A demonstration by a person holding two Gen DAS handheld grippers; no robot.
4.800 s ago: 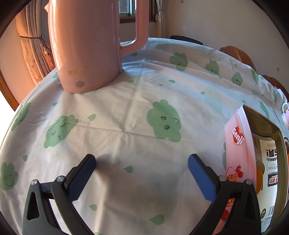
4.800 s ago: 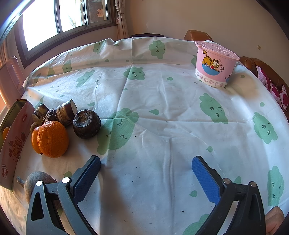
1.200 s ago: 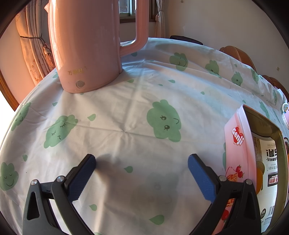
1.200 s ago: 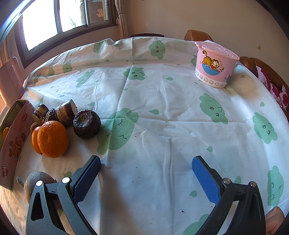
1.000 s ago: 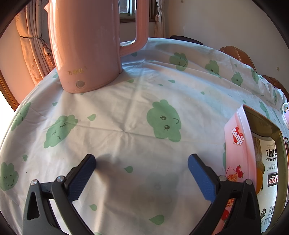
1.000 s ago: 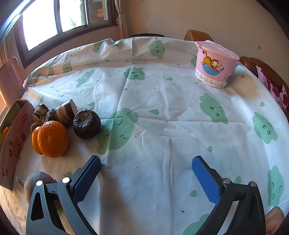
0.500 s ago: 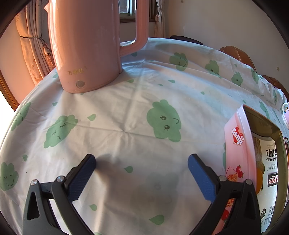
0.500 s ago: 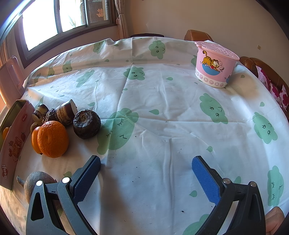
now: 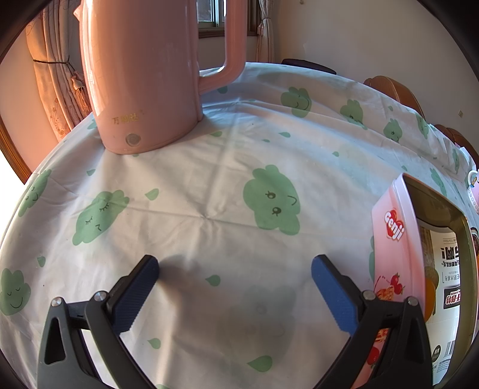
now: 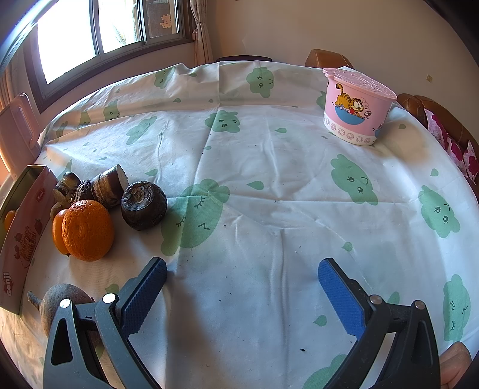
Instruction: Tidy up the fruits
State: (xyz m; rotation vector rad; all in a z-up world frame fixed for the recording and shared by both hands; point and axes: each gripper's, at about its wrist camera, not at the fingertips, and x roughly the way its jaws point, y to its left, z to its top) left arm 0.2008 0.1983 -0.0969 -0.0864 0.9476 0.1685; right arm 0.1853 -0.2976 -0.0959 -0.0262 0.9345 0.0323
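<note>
Right gripper [image 10: 242,278], jaws spread and empty; orange [image 10: 88,230] lies far-left of its fingers. Left gripper [image 9: 235,276], also spread, alone shows the pink kettle [image 9: 140,74].

Right tongs [image 10: 242,276] gape above the tablecloth [image 10: 269,194]; orange [image 10: 87,229] beside pink box [image 10: 22,239].

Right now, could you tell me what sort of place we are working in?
Most likely a home dining room: a round table under a cloud-print tablecloth, wooden chairs around it, a pink electric kettle, and a curtained window.
</note>
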